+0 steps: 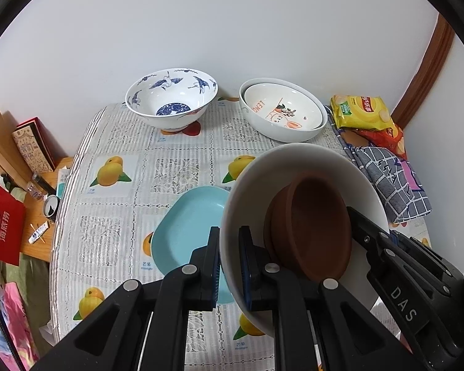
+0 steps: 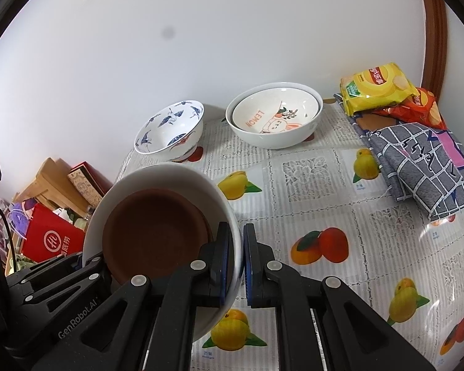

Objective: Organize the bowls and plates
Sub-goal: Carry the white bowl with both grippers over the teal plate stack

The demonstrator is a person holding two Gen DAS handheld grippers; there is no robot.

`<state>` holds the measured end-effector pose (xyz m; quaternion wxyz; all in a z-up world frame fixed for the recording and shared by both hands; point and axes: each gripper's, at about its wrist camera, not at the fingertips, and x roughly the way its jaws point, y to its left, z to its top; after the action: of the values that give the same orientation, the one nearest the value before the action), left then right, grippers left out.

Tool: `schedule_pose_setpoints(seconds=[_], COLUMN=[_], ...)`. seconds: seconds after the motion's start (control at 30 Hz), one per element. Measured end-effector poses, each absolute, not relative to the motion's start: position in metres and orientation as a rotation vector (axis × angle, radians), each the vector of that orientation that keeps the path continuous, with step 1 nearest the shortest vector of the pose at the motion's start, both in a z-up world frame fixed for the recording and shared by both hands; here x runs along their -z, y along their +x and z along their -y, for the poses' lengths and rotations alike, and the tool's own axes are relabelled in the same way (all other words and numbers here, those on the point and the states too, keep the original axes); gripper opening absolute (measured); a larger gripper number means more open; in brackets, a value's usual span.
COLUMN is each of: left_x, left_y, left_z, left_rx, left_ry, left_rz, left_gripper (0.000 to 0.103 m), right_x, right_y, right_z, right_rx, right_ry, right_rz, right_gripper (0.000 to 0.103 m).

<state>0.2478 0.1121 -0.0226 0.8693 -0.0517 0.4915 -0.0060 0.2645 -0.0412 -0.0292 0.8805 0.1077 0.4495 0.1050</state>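
Note:
Both grippers hold a large white bowl [image 1: 294, 160] tilted above the table, with brown dishes [image 1: 312, 228] nested inside it. My left gripper [image 1: 229, 238] is shut on the bowl's near rim. My right gripper [image 2: 236, 232] is shut on the opposite rim of the white bowl [image 2: 170, 173], with one finger inside beside the brown dishes [image 2: 151, 232]. A teal plate [image 1: 191, 225] lies on the tablecloth, partly hidden under the bowl. At the back stand a blue-and-white bowl [image 1: 170, 99] and a lemon-print bowl [image 1: 281, 111] nested in a white one.
Chip bags [image 1: 362, 111] and a folded checked cloth [image 1: 393, 179] take up the table's right side. The wall runs close behind the bowls. Off the table's left edge sit a red bag [image 1: 3, 222], boxes and clutter on a low wooden stand.

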Motion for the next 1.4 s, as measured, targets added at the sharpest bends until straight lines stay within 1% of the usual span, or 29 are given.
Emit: schedule_pose_setpoints(seconds=[0.53,1.4], left_x=[0.035,0.082], left_y=[0.255,0.280], left_z=[-0.132,-0.162], left_rx=[-0.011,-0.058], left_ry=[-0.122,-0.148], left_rz=[-1.048,-1.120], left_gripper=[0.011,0.011], right_x=[0.047,0.092], right_y=[0.272,0.303], right_z=[0.026,-0.003], right_rx=[-0.249,-0.285], right_ry=[0.229,0.231], right_rz=[-0.957,-1.025], right_gripper=[0.009,0.009])
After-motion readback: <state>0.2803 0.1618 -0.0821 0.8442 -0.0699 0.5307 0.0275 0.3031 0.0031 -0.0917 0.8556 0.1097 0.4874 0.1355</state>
